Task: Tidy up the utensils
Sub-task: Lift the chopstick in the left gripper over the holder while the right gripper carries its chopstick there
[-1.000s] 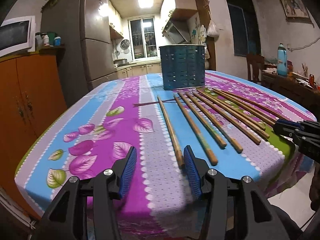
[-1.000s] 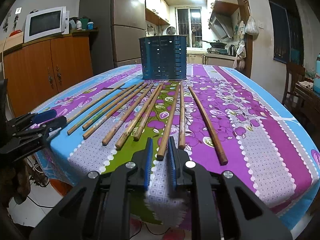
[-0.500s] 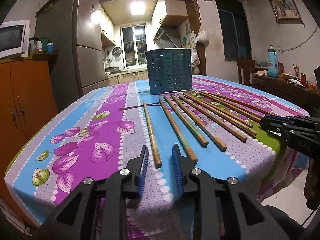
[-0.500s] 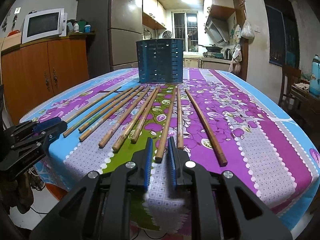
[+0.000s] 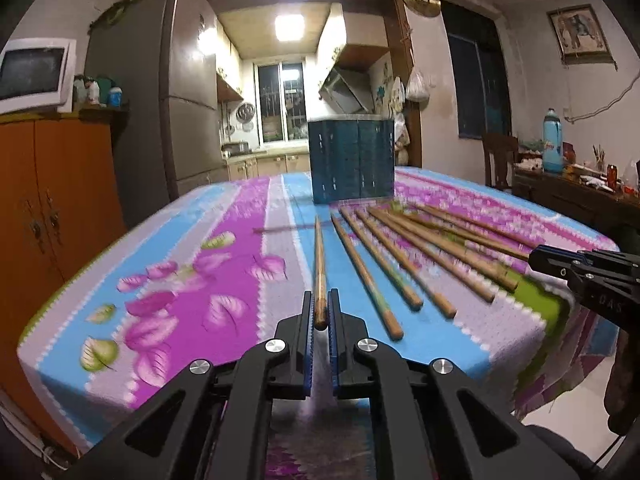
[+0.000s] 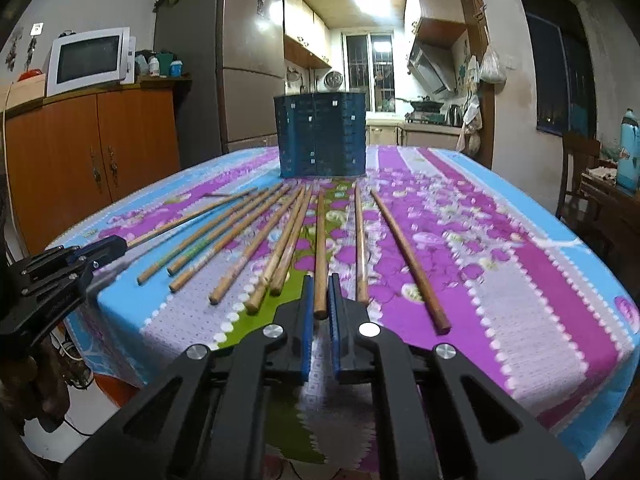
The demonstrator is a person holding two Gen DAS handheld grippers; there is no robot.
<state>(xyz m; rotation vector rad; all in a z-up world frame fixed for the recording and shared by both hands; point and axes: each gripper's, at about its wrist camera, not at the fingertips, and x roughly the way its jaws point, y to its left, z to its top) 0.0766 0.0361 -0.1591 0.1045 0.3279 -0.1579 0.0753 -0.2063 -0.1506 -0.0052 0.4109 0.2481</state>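
Wooden chopstick (image 5: 320,264): pinched at its near end by my left gripper (image 5: 320,316), whose fingers just closed; long axis runs straight ahead toward the blue holder (image 5: 352,160). Second chopstick (image 6: 320,248): likewise pinched by my right gripper (image 6: 320,300), holder dead ahead on the desk (image 6: 500,264).

No legible txt, labels or nos. anywhere.

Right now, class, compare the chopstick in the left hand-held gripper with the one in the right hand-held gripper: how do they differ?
The left hand-held gripper clamps the outermost chopstick at the row's left end; the right hand-held gripper clamps an inner chopstick, with neighbours on both sides. The left one's held end looks darker; the right one's is paler. Both are wooden, gripped at the near end, pointing toward the blue utensil holder.
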